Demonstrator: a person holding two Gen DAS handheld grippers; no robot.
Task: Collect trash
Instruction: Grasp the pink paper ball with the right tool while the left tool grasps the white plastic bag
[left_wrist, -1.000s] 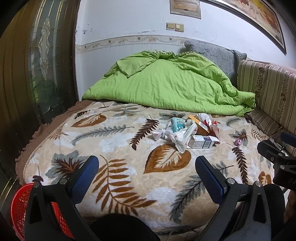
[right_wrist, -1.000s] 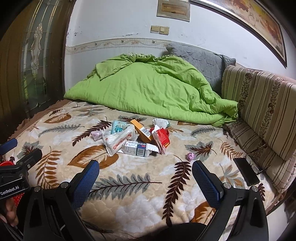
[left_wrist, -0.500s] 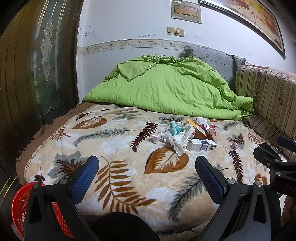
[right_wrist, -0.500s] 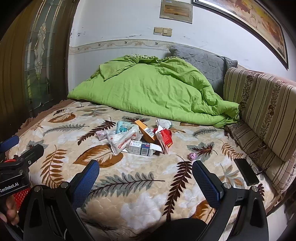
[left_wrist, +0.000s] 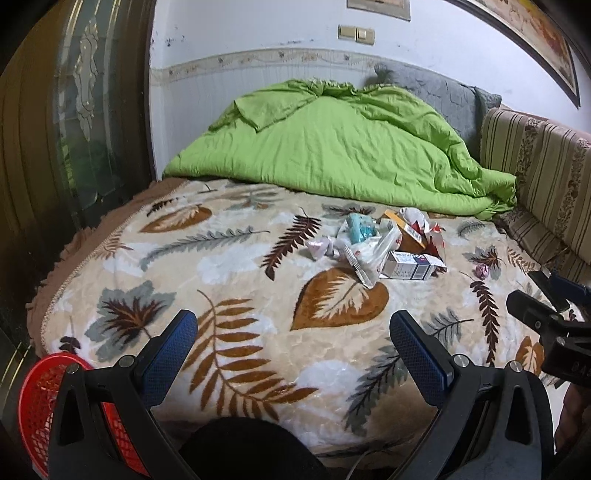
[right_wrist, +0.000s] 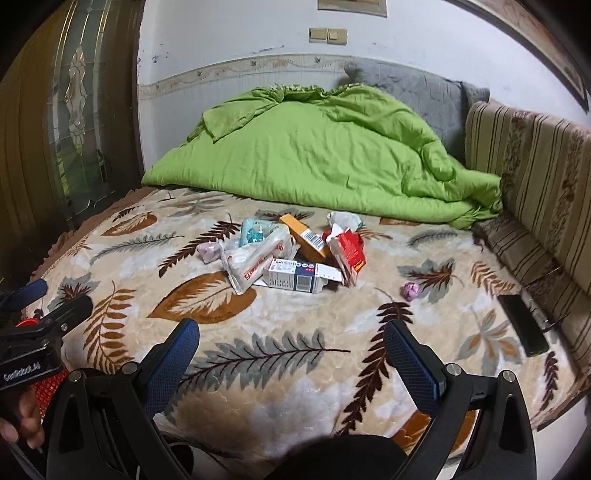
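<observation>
A heap of trash lies mid-bed on the leaf-patterned blanket (right_wrist: 295, 354): a white and blue carton (right_wrist: 295, 278), an orange box (right_wrist: 304, 236), a red box (right_wrist: 349, 251), a clear plastic wrapper (right_wrist: 253, 264), a teal packet (right_wrist: 253, 229) and crumpled tissue (right_wrist: 343, 218). A small pink wad (right_wrist: 411, 290) lies apart to the right. In the left wrist view the same carton (left_wrist: 410, 266) and wrapper (left_wrist: 369, 258) show. My left gripper (left_wrist: 293, 341) and right gripper (right_wrist: 291, 349) both hang open over the bed's near edge, well short of the heap, holding nothing.
A red mesh basket (left_wrist: 37, 391) sits low at the bed's left front corner. A green duvet (right_wrist: 325, 158) is piled at the back, against a grey pillow (right_wrist: 413, 92). A striped cushion (right_wrist: 532, 162) lines the right side, with a black phone (right_wrist: 522, 325) beside it.
Both grippers have drifted slightly with the view shifting; the trash heap sits a little nearer the middle of each view. Jaws stay open and nothing on the bed has moved.
</observation>
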